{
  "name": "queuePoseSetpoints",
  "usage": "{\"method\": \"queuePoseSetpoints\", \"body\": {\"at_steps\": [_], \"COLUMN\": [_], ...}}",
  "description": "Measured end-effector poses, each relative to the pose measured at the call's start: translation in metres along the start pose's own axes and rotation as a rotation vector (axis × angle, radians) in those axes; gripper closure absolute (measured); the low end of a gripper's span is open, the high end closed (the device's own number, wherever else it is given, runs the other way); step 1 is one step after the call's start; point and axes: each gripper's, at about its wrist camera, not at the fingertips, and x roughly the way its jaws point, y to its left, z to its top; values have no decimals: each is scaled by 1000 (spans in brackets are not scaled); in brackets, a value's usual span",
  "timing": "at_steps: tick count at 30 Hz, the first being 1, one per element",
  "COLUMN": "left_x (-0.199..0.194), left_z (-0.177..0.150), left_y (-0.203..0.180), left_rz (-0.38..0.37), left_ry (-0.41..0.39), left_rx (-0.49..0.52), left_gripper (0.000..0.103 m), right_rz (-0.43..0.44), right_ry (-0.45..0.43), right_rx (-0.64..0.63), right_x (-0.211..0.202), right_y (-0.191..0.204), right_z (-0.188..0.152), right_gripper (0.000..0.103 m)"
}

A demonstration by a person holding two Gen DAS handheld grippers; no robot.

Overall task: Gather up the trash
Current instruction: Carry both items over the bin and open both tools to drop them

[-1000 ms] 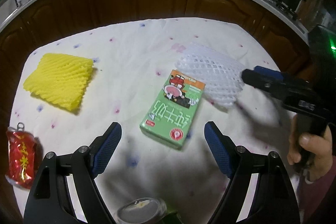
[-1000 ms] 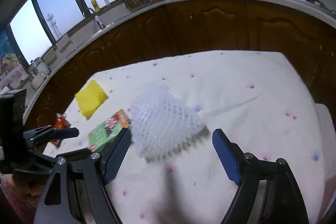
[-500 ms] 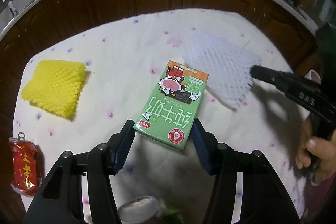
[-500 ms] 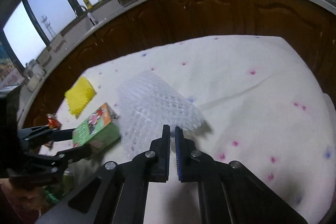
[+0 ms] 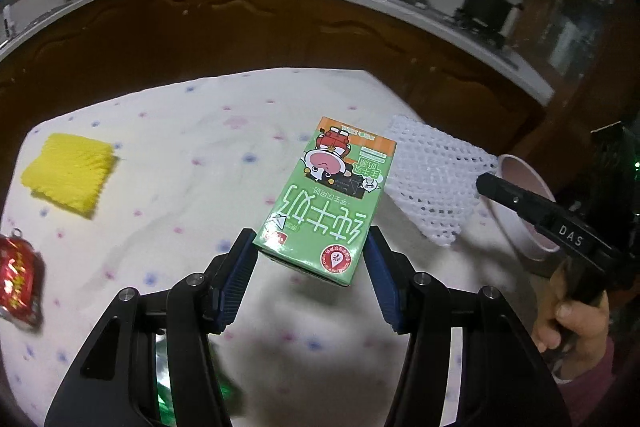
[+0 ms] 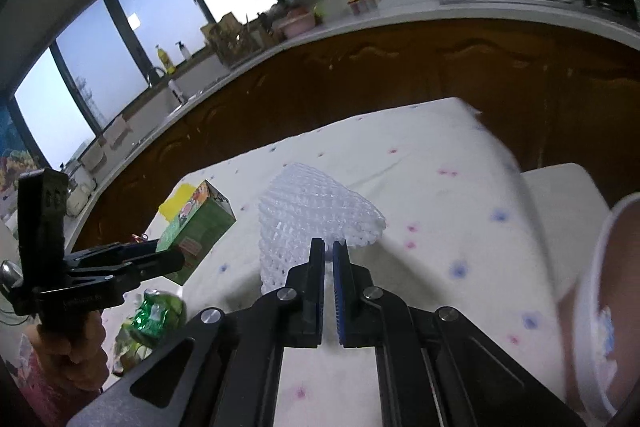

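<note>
Now that both claws have closed since a second ago, when each stood wide open over the table (image 5: 172,131), two pieces of trash are off the cloth at once. The left gripper (image 5: 310,269) has its blue pads pressed on the two long side faces of the green milk carton (image 5: 330,203) at its near end, and the carton, which lay flat half a second ago, hangs clear above the cloth near the table's middle. Its long axis runs away from the claw, the orange-topped end pointing toward the far right corner and tilted upward. The right gripper (image 6: 328,255) is nearly shut, with only a thin gap between the pads, pinching the near edge of the white foam net (image 6: 316,211); the net stands up in a peak over the table's right side. A pale bin (image 6: 600,259) sits just off the right edge, so the judgement is that the carry to it is the next step. The yellow foam net (image 5: 68,173) at the far left and the red crushed can (image 5: 18,277) at the left edge lie uncollected.
</note>
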Motion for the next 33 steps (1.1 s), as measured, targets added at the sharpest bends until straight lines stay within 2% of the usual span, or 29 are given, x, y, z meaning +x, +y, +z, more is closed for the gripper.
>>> {"method": "queuePoseSetpoints", "body": {"at_steps": [16, 33], "left_x": [-2, 13], "left_z": [-17, -10], "left_y": [-78, -177], "left_rz": [-133, -246], "left_ry": [-17, 1], "left_rx": [52, 208], "left_gripper": [49, 49], "right_rz": [-125, -299], "right_ry": [-100, -201], "right_rx": [88, 213], "right_x": [-98, -180], "right_y": [-40, -109], "right_z": [-40, -67], "right_gripper": [99, 99]}}
